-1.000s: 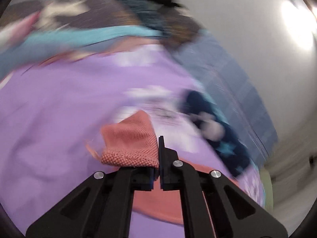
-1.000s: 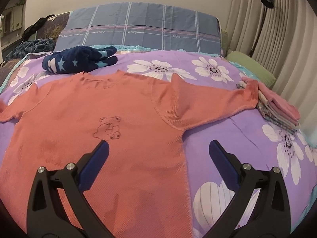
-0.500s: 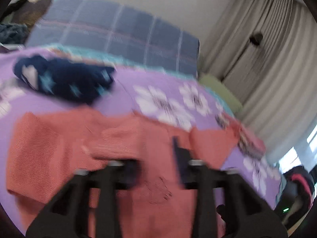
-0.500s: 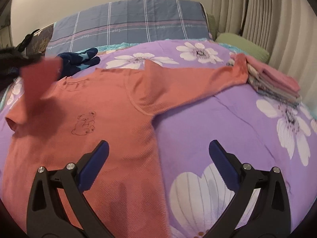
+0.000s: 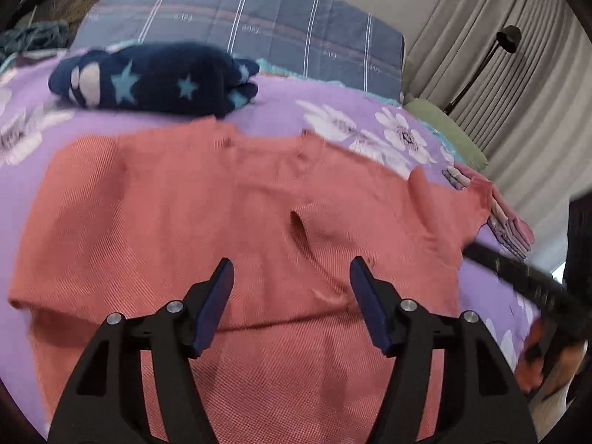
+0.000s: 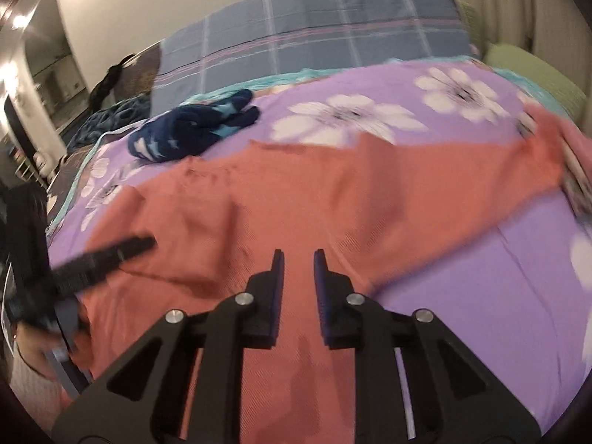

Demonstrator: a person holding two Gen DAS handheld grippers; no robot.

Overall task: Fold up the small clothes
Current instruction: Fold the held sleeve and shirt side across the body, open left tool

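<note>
Looking down my left wrist view, I am seeing the left gripper [image 5: 291, 272] hanging with its jaws spread wide and nothing between them, over the coral shirt [image 5: 155, 207] that is filling the middle and lower frame. The shirt is lying front-down or front-up — I cannot tell which — on the purple floral bedspread [image 5: 281, 107], with one sleeve folded inward across the body so its cuff opening is sitting just above the right fingertip. The other sleeve is stretching toward the right of the frame, ending near a stack of folded clothes [image 5: 512, 224] at the right edge. A navy star-patterned garment [image 5: 155, 79] is lying bunched in the upper left, beyond the collar, in front of a blue plaid pillow [image 5: 251, 18]. In my right wrist view, the right gripper [image 6: 299, 259] is showing only a narrow gap between its blue pads, holding nothing, and is hovering above the shirt's body in the lower centre. The left tool is appearing there as a blurred black shape at the left edge. A green pillow [image 6: 532, 70] is sitting in the upper right, and grey curtains [image 5: 518, 74] with a black lamp [image 5: 508, 39] are standing in the upper right of the left view.
</note>
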